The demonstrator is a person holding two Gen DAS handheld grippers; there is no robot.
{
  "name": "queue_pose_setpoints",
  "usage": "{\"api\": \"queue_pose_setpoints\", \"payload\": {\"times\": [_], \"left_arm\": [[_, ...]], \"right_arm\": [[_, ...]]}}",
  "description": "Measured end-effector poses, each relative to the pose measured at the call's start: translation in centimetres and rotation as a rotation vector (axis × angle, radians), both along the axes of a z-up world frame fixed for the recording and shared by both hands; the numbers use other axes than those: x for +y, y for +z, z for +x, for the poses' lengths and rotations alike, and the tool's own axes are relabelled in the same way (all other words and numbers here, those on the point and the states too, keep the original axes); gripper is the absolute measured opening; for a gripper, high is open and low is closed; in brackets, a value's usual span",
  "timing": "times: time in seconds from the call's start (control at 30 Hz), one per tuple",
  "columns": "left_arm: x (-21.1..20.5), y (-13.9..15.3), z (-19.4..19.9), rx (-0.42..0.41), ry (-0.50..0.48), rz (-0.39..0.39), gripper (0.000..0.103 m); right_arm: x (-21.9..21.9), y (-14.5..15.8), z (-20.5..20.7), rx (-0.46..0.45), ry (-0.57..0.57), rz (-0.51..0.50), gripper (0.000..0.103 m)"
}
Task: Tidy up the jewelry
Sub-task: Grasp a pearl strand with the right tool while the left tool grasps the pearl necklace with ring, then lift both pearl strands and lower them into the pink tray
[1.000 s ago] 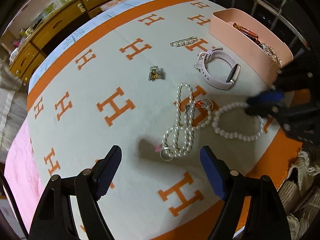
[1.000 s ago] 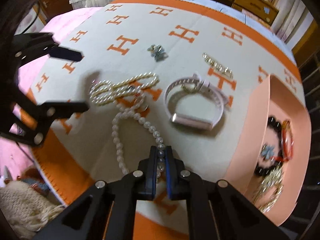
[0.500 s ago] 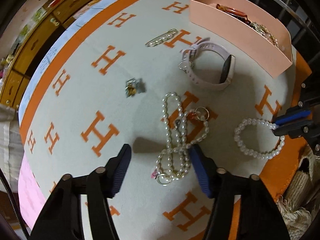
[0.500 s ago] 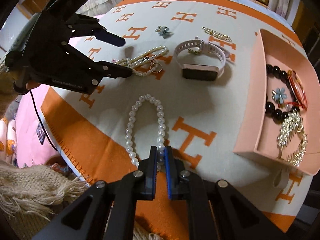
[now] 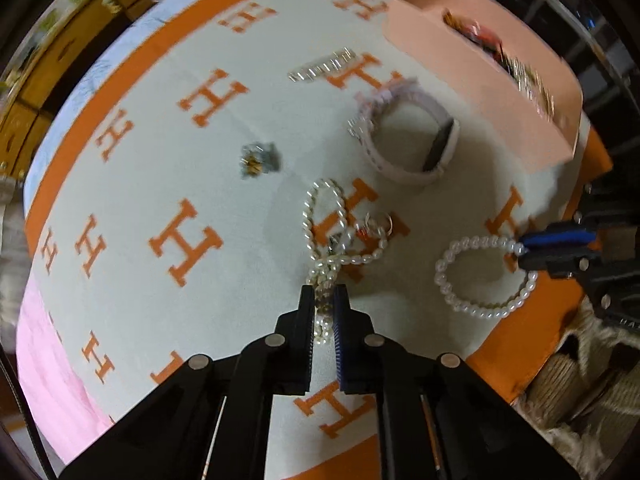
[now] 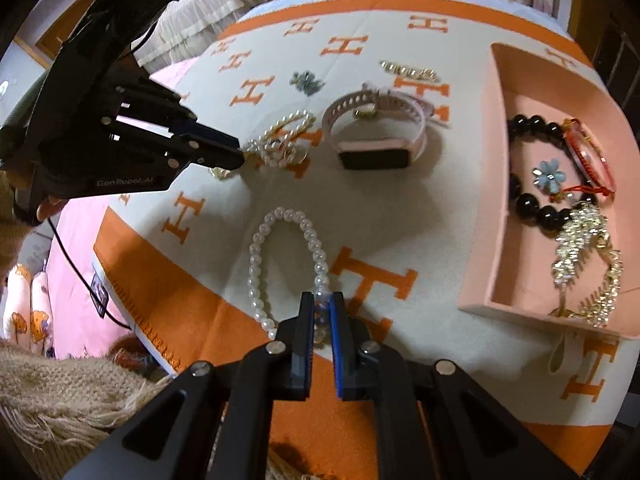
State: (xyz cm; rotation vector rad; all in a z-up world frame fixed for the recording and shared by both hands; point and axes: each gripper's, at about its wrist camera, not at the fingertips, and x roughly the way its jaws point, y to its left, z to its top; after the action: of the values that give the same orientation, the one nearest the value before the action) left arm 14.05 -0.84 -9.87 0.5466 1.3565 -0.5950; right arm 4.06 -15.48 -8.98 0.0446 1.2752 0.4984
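Left gripper [image 5: 324, 312] points down at the blanket [image 5: 200, 184], cream with orange H marks. Its jaws are clenched on the near end of the long pearl necklace [image 5: 326, 216]; the doubled strands pass between the pads, and the rest of the loop lies on the cloth beyond the tips, next to a small ring [image 5: 378, 224].

Right gripper [image 6: 320, 312] is clamped on one side of the pearl bracelet [image 6: 288, 248]. The bracelet's loop lies flat on the blanket, near the orange border.

Pink watch [image 6: 376, 136] stands on its band between the necklace and the pink tray [image 6: 486, 200]. Flower brooch [image 6: 306, 80] and gold chain [image 6: 408, 72] lie further out on the cloth, well apart from both grippers.

The tray holds a black bead bracelet [image 6: 528, 196], a blue flower piece [image 6: 550, 176], a red bangle [image 6: 588, 156] and a gold tangle [image 6: 584, 252].
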Motion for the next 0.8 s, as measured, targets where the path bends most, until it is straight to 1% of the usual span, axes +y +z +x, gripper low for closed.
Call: {"api": "queue_pose_setpoints", "payload": {"times": [0.1, 0.23, 0.27, 0.47, 0.5, 0.63, 0.7, 0.8], "left_arm": [[0.8, 2.1, 0.0, -0.041, 0.049, -0.048, 0.003], [1.0, 4.8, -0.5, -0.103, 0.1, -0.082, 0.003], [1.0, 5.2, -0.6, -0.107, 0.107, -0.089, 0.003], [1.1, 8.8, -1.7, -0.155, 0.167, -0.128, 0.003], [1.1, 9.7, -1.8, -0.172, 0.178, -0.141, 0.003], [0.6, 13.5, -2.0, -0.23, 0.209, -0.21, 0.003], [0.1, 15.8, -2.4, -0.268, 0.22, -0.251, 0.003], [-0.8, 18.9, -2.8, -0.319, 0.239, -0.317, 0.003]], "right_arm": [[-0.4, 1.5, -0.2, -0.052, -0.022, 0.028, 0.007], [-0.4, 3.7, -0.5, -0.121, -0.05, 0.057, 0.007], [-0.6, 4.2, -0.6, -0.138, -0.054, 0.062, 0.007], [-2.2, 9.1, -1.3, -0.276, -0.098, 0.103, 0.007], [-2.7, 10.5, -1.5, -0.314, -0.112, 0.113, 0.007], [-4.6, 13.9, -2.1, -0.426, -0.168, 0.136, 0.007], [-5.9, 15.1, -2.3, -0.47, -0.21, 0.14, 0.007], [-7.6, 15.6, -2.2, -0.497, -0.271, 0.136, 0.007]]}}
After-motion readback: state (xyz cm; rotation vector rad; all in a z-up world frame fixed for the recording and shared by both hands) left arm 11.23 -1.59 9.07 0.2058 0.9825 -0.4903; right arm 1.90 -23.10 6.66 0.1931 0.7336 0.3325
